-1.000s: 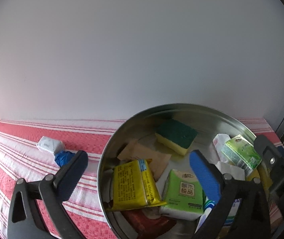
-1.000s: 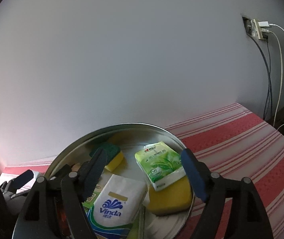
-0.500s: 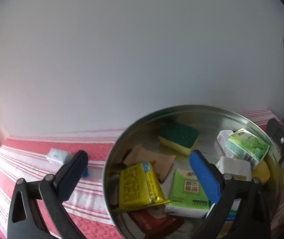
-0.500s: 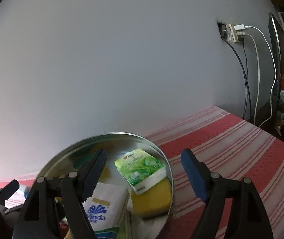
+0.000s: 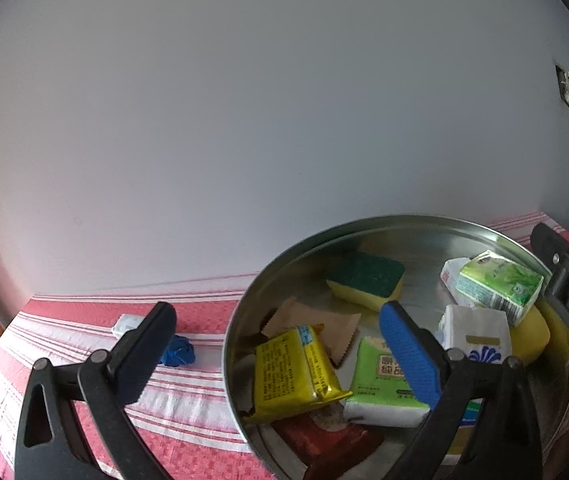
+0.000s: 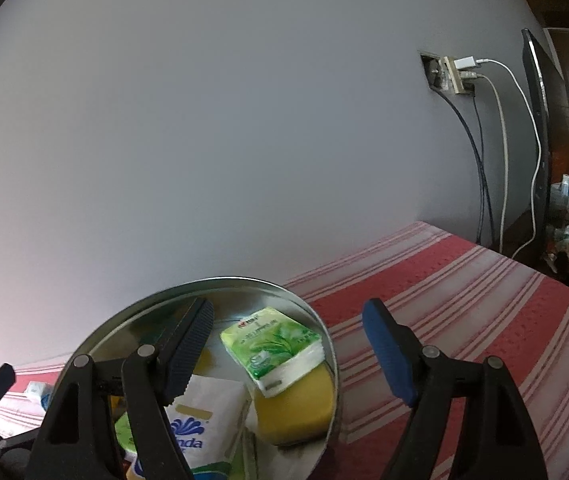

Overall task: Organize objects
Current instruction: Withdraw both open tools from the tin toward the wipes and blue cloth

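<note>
Round metal tray (image 5: 424, 226) sits on a surface covered by a red-and-white striped cloth (image 5: 188, 404), close to the back edge where a plain grey wall rises. The tray is crowded with small things. A yellow sponge with a green scouring top (image 5: 366, 285) lies toward the tray's far side. A green tea-leaf tissue pack (image 5: 498, 284) rests tilted at the right side, propped on a second yellow sponge (image 6: 296, 408). Just beside it is a white tissue pack with a blue logo (image 5: 478, 336). Nearer the front lie a yellow snack packet (image 5: 294, 372), a light green tissue pack (image 5: 380, 384), a brown wrapper (image 5: 312, 326) and a red packet (image 5: 324, 438) — several overlap.

Outside the tray, on the cloth toward the left edge, a small white packet (image 5: 126, 325) and a crumpled blue object (image 5: 178, 352) lie near each other.

The left tool (image 5: 272, 350) hovers with its fingers spread wide — one over the cloth, the other over the tray's contents, pinching nothing. The right tool (image 6: 288, 346) is likewise spread apart, straddling the tray's right rim with nothing between its pads.

A wall socket (image 6: 450, 74) with plugged-in cables is mounted at the right.
</note>
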A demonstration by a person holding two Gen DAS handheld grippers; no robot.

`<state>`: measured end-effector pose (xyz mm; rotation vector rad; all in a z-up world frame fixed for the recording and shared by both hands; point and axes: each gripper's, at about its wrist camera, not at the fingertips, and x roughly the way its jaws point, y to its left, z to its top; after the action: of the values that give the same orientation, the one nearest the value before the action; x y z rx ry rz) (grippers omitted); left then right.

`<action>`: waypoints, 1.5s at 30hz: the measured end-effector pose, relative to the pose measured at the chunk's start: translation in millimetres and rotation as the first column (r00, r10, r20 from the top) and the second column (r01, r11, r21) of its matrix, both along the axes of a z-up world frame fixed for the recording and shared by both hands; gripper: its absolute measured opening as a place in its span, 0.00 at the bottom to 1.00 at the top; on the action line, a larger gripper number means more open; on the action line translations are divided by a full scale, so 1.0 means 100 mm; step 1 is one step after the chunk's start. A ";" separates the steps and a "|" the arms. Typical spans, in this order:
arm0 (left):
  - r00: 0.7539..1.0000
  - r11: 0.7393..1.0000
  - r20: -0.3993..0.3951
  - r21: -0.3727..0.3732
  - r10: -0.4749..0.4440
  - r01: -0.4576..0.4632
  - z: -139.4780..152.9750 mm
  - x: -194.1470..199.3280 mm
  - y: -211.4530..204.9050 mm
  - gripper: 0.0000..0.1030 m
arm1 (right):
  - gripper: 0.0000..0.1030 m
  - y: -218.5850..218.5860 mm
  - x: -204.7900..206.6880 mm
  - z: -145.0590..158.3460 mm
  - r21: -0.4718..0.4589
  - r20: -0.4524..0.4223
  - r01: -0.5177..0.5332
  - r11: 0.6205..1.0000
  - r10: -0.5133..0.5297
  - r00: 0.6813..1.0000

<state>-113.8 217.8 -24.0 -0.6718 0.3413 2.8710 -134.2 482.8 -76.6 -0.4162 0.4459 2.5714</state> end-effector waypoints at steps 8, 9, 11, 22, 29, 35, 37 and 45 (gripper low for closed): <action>1.000 0.999 -0.028 0.028 -0.014 0.014 0.01 0.11 -0.15 0.99 | 0.77 0.01 0.05 -0.01 -0.045 -0.077 -0.060 0.997 0.056 0.995; 0.999 1.000 -0.031 0.026 -0.016 0.017 0.00 0.13 -0.14 0.99 | 0.77 -0.01 0.05 -0.01 -0.032 -0.080 -0.065 0.997 0.062 0.995; 0.999 0.999 -0.031 0.019 -0.028 0.028 -0.03 0.16 -0.16 0.99 | 0.77 -0.07 0.02 -0.02 -0.003 -0.069 -0.067 0.998 0.067 0.995; 0.997 0.998 -0.062 0.013 -0.053 0.053 -0.11 0.24 -0.40 0.99 | 0.77 -0.28 0.02 -0.05 0.114 -0.046 -0.097 0.989 0.103 0.994; 0.998 0.997 -0.022 0.055 -0.053 0.054 -0.20 0.16 -0.55 0.99 | 0.77 -0.30 0.09 -0.05 0.116 -0.066 -0.088 0.989 0.096 0.993; 0.999 0.997 -0.002 0.060 -0.046 0.046 -0.20 0.14 -0.76 0.99 | 0.77 -0.40 0.18 -0.07 0.095 -0.078 -0.097 0.991 0.105 0.991; 0.999 0.997 0.005 0.057 -0.043 0.042 -0.22 0.10 -0.82 1.00 | 0.77 -0.46 0.22 -0.07 0.092 -0.078 -0.116 0.989 0.123 0.989; 0.999 0.997 0.042 0.072 -0.009 0.006 -0.25 0.01 -1.21 1.00 | 0.77 -0.86 0.32 -0.04 0.163 -0.077 -0.217 0.962 0.232 0.970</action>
<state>-112.9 97.0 -49.3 -0.7154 0.2327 2.8419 -102.5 396.7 -80.8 -0.3056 0.2420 2.8318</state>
